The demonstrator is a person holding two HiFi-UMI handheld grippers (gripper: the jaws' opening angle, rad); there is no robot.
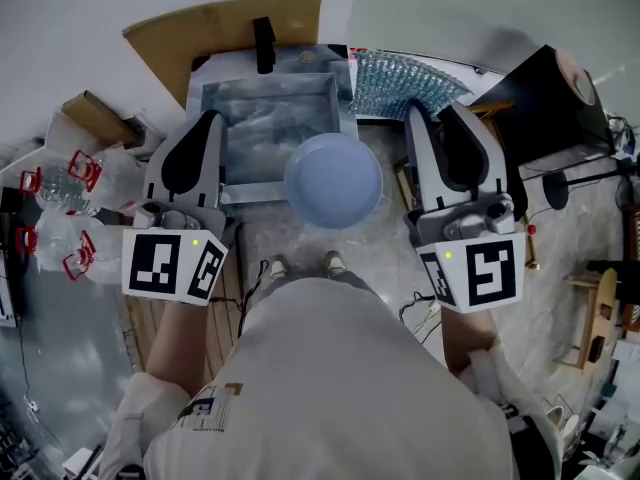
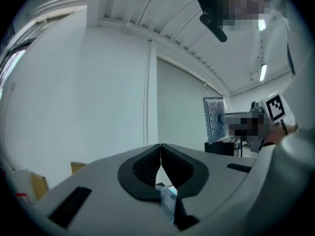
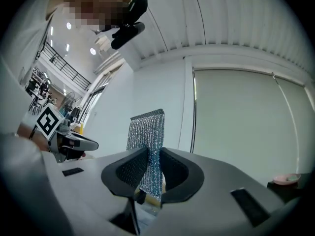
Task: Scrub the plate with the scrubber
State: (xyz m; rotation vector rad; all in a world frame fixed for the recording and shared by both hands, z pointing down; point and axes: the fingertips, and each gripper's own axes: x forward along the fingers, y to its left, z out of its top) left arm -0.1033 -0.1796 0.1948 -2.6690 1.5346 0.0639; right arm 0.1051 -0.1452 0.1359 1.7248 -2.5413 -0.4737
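Note:
A round light-blue plate (image 1: 333, 180) sits low between my two grippers, over the front right corner of the sink (image 1: 232, 96). Neither gripper touches it. My left gripper (image 1: 210, 118) is raised at the left with its jaws shut; in the left gripper view its dark pads (image 2: 147, 168) meet with nothing between them. My right gripper (image 1: 438, 110) is raised at the right, shut on a silvery mesh scrubber (image 3: 146, 139) that stands upright out of its jaws. The scrubber (image 1: 405, 83) fans out beyond the fingertips and also shows in the left gripper view (image 2: 212, 119).
A black faucet (image 1: 263, 43) rises behind the sink, with a cardboard sheet (image 1: 230, 23) leaning on the wall. A black box (image 1: 545, 98) stands at the right. Clear glassware with red clips (image 1: 60, 183) lies at the left. The person's feet (image 1: 300, 265) are just in front of the sink.

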